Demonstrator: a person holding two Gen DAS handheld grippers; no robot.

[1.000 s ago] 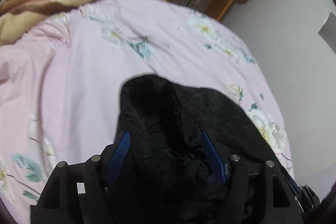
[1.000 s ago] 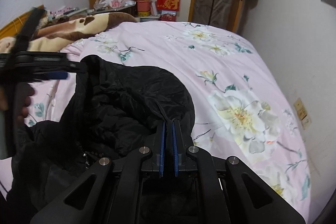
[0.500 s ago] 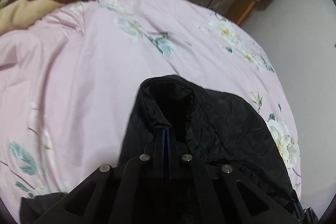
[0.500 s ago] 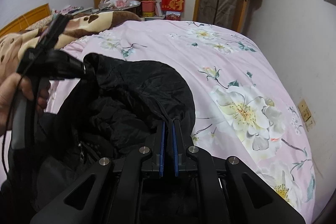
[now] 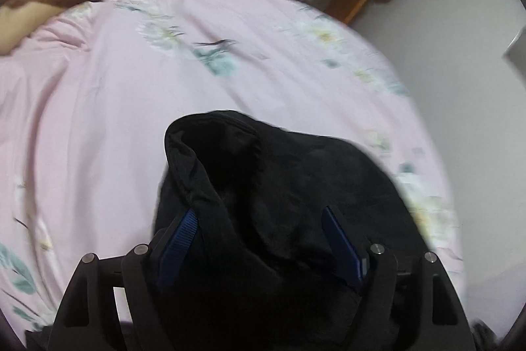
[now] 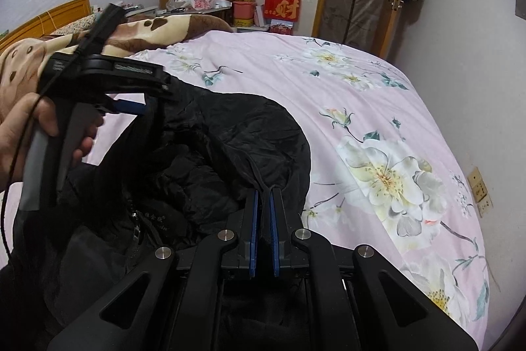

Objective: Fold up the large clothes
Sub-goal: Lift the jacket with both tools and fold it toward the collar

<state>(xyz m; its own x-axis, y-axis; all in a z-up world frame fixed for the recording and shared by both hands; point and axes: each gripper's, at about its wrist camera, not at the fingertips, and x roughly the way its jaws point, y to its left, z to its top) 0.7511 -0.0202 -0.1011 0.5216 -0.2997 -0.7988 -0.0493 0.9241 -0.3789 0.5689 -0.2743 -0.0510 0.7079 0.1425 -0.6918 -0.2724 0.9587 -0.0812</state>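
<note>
A black jacket (image 6: pixel 230 147) lies bunched on the near side of a bed (image 6: pixel 361 107) with a pink flowered sheet. The right gripper (image 6: pixel 262 203) points down at the jacket's near edge, jaws closed tight on a fold of black cloth. The left gripper (image 5: pixel 259 213) tilts steeply down over the jacket's collar; its jaws are opening, blue pads spread apart with loose cloth between them, not pinched. In the right wrist view a bare hand (image 6: pixel 36 134) wraps the left gripper's handle, left of the jacket. A brown blanket (image 6: pixel 138 32) lies beyond the jacket.
</note>
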